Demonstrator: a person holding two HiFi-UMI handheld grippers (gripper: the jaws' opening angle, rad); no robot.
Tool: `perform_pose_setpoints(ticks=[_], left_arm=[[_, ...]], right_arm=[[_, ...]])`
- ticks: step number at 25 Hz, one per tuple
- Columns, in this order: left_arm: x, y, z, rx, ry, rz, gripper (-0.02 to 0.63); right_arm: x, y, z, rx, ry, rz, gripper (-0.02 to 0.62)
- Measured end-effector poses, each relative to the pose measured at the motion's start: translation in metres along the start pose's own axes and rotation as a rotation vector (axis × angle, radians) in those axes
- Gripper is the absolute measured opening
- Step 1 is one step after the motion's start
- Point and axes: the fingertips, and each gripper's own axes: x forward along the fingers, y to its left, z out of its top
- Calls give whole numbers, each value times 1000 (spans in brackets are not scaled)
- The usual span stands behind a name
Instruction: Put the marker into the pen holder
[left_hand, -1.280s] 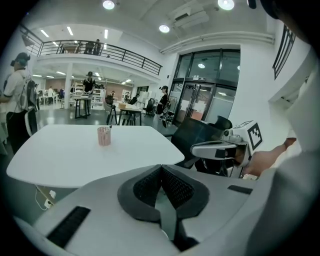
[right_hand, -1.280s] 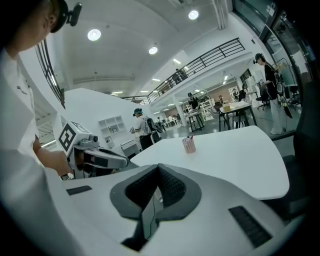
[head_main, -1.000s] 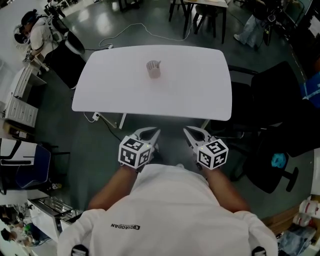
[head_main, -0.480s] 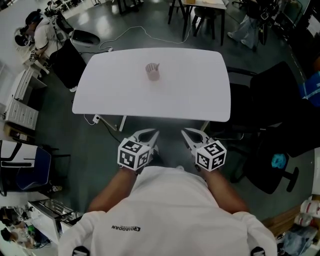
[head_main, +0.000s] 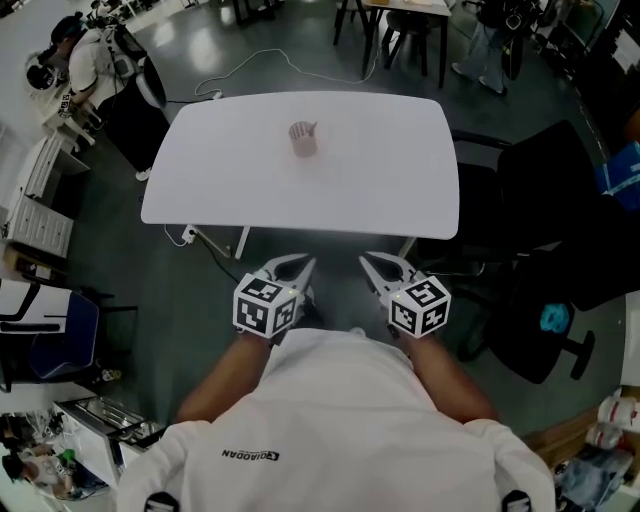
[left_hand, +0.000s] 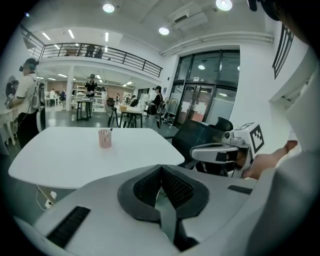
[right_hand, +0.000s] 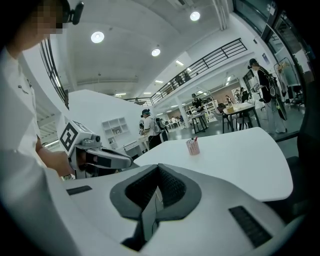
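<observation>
A pinkish mesh pen holder (head_main: 302, 140) stands upright on the white table (head_main: 380, 190), towards its far side. A thin marker tip (right_hand: 194, 139) sticks up out of the holder's rim. My left gripper (head_main: 302, 266) and right gripper (head_main: 368, 266) hover side by side below the table's near edge, close to my body and far from the holder. Both are shut with nothing between the pads. The left gripper view shows its jaws (left_hand: 161, 168) pressed together, with the holder (left_hand: 104, 138) beyond. In the right gripper view, that gripper (right_hand: 159, 168) is shut too.
A black office chair (head_main: 560, 200) stands right of the table, and a second one (head_main: 540, 330) is nearer to me. A cable (head_main: 260, 65) runs over the floor behind the table. A person (head_main: 90, 65) stands at the far left beside desks.
Both grippers and the pen holder stay where they were. Only the people in the background have shifted, and the head view has drifted slightly.
</observation>
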Motion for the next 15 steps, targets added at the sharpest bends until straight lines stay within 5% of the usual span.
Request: perform_pose_setpoints(ticks=[15], left_arm=[[4, 0, 1, -15, -1, 2, 28]], right_arm=[[0, -7, -7, 33, 13, 3, 18]])
